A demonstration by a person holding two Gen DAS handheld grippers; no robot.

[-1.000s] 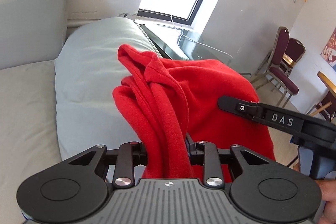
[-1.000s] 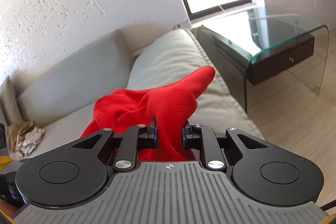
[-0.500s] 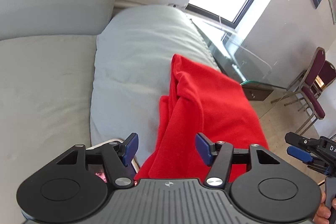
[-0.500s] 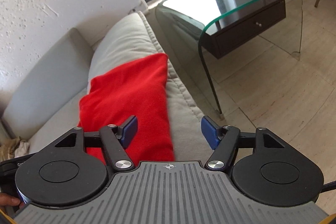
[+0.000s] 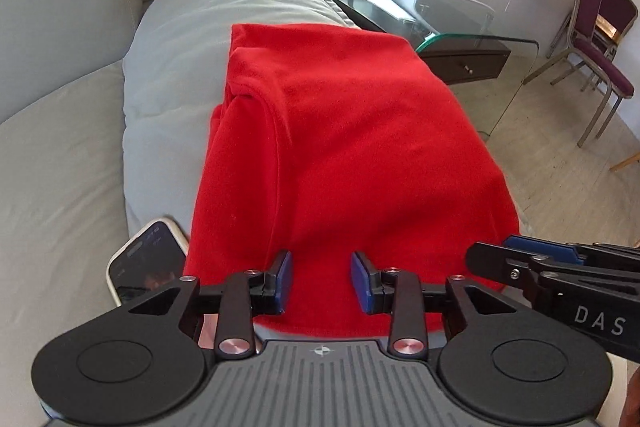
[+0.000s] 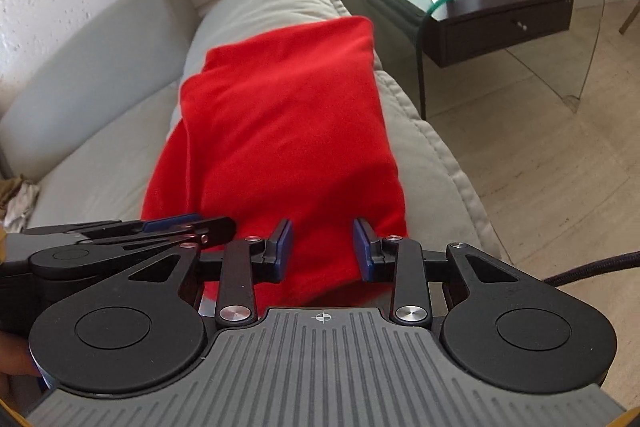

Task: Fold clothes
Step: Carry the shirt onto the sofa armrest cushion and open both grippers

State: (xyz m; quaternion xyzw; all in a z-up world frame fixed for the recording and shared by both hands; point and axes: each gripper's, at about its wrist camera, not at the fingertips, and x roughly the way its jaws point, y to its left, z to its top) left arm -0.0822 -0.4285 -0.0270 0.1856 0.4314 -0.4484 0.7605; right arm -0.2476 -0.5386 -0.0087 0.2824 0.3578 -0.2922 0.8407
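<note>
A folded red fleece garment [image 5: 340,131] lies flat on the grey sofa armrest cushion [image 5: 208,27]; it also shows in the right wrist view [image 6: 288,123]. My left gripper [image 5: 322,281] is open and empty, its blue pads just above the garment's near edge. My right gripper [image 6: 322,251] is open and empty over the same near edge. Each gripper shows side-on in the other's view: the right one [image 5: 520,259] and the left one [image 6: 192,227].
A phone [image 5: 148,259] lies on the sofa seat left of the garment. A glass side table with a dark drawer [image 6: 504,15] stands beyond the armrest. Maroon chairs [image 5: 592,43] stand at the right. A crumpled beige cloth [image 6: 16,199] lies on the seat.
Both grippers let go of the red garment and opened. It now lies folded flat on the armrest, and both grippers have drawn back to its near edge.
</note>
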